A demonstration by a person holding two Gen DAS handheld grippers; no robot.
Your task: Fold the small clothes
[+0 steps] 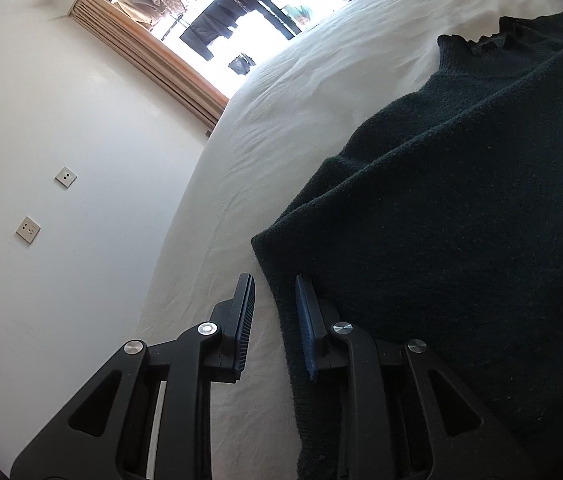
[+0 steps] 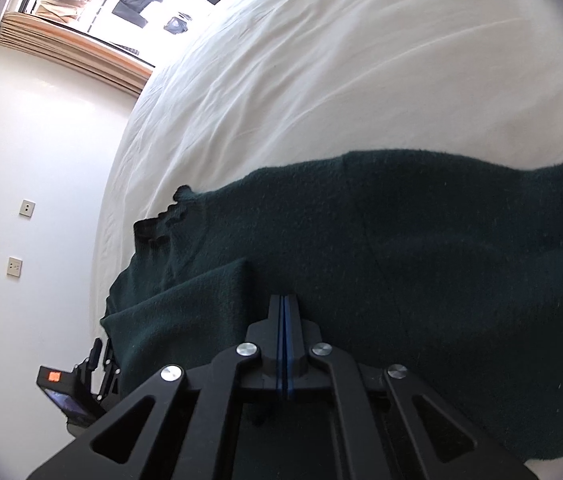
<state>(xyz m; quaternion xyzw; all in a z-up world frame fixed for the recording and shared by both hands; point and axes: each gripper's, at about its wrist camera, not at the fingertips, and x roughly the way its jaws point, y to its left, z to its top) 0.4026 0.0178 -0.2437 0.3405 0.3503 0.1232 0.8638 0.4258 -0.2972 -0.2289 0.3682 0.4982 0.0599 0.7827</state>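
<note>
A dark green knit sweater (image 1: 461, 220) lies spread on the white bed sheet (image 1: 301, 92), its ruffled collar (image 1: 481, 42) at the far end. My left gripper (image 1: 275, 322) stands open at the sweater's near side edge, which runs between the two pads untouched; one finger is over the sheet, the other over the knit. In the right wrist view the sweater (image 2: 421, 260) fills the middle, with a sleeve (image 2: 201, 300) folded across the body. My right gripper (image 2: 284, 308) is shut, pad against pad, low over the sweater, and no cloth shows between the pads. The left gripper (image 2: 99, 356) sits at the sweater's left edge.
The bed sheet (image 2: 321, 80) stretches far beyond the sweater. A white wall with two sockets (image 1: 27, 230) runs along the bed's left side. A curtained window (image 1: 209, 20) with hanging clothes lies beyond the far end.
</note>
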